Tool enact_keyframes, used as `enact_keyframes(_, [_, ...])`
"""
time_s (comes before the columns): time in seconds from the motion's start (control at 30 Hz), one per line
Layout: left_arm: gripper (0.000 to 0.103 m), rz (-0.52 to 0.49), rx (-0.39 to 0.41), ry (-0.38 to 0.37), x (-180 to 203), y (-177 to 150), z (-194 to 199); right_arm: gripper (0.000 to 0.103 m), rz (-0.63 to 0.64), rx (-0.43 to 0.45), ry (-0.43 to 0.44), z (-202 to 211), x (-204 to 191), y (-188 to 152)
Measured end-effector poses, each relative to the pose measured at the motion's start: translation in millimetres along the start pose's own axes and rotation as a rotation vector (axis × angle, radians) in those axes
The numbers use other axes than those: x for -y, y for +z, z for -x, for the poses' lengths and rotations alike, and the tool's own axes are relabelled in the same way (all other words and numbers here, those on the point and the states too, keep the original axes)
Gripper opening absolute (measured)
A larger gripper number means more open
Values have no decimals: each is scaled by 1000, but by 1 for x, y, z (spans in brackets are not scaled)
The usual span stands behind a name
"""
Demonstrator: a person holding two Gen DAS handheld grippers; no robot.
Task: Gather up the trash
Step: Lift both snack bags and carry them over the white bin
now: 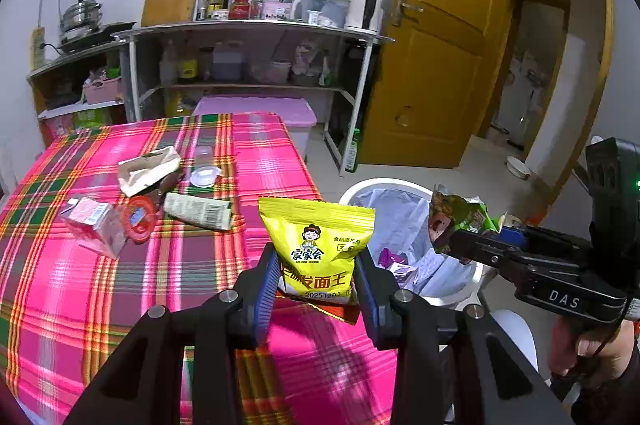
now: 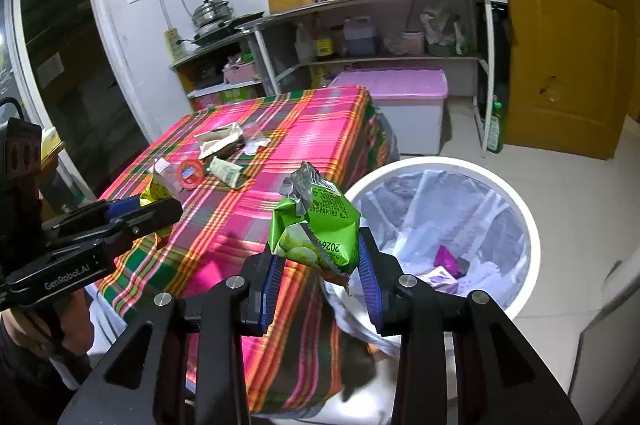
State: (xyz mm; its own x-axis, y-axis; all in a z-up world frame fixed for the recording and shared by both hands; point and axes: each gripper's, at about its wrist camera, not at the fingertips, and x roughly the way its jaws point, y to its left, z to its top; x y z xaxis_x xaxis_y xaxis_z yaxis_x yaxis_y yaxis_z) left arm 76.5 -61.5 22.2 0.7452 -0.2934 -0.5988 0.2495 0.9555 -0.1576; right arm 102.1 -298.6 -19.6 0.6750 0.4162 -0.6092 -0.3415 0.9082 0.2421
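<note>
Yellow noodle packet pinched in left gripper over plaid tablecloth edge; right gripper clamps green wrapper beside white bin; more litter on table

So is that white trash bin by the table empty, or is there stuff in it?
Not empty. The white trash bin is lined with a clear bag, and a few purple wrappers lie at the bottom; most of it is unfilled.

The table has the bin just beside its right edge. On the table lie a carton, lid, wrapper and cup; shelves stand behind.
</note>
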Motion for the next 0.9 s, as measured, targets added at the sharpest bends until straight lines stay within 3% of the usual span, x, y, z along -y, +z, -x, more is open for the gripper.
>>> enact_keyframes(0.53, [37, -70, -45, -81, 39, 12, -44, 37, -91, -17, -63, -4, 50, -5])
enact_keyframes(0.9, [37, -96, -135, -136, 58, 14, -93, 37, -158, -64, -93, -21, 86, -13])
